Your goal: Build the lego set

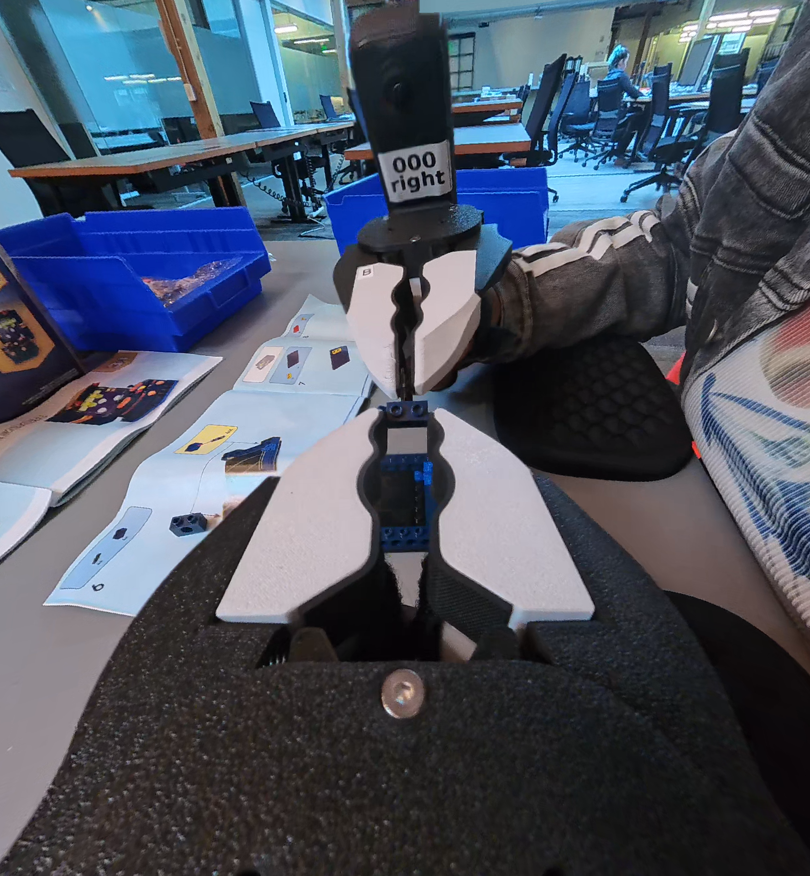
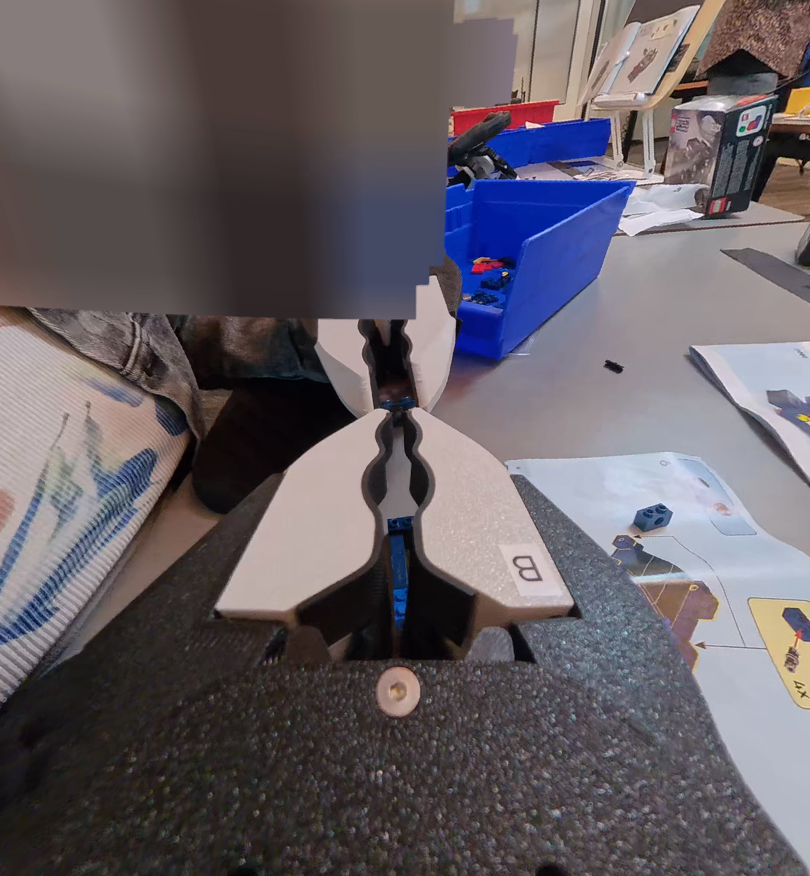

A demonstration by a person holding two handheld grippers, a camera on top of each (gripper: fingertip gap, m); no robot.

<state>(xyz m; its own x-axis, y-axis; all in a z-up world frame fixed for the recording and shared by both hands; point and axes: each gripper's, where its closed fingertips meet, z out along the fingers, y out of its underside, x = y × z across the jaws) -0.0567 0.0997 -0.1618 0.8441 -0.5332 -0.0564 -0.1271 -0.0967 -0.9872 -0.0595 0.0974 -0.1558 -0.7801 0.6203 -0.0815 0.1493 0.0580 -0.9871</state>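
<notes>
Open-plan office space with desks and chairs forms the background; the work surface is a grey bench (image 2: 630, 294).

THINGS

- Left hand-held gripper (image 1: 405, 411): jaws narrowly set, tips clamped on a dark blue toy brick (image 1: 408, 410). The brick sits at the very tip of the white fingers (image 1: 327, 497), with two studs facing away from the camera.
- Right hand-held gripper (image 2: 397, 416): jaws almost together. A small dark piece (image 2: 397, 419) sits between its tips; its kind cannot be told. The tips meet the blue brick head-on, nose to nose with the left unit.
- Both units hang just above the bench, close in front of the person's torso and sleeve (image 1: 630, 284).

REST

- An open instruction booklet (image 1: 270, 426) lies on the bench beside the grippers; a loose dark blue brick with side holes (image 2: 652, 515) rests on its page.
- A small black pin (image 2: 614, 365) lies alone on the bare bench.
- Blue storage bins (image 1: 132, 279) stand farther back; one holds mixed small bricks (image 2: 490, 279).
- A black mesh pad (image 1: 592, 407) lies near the person.
</notes>
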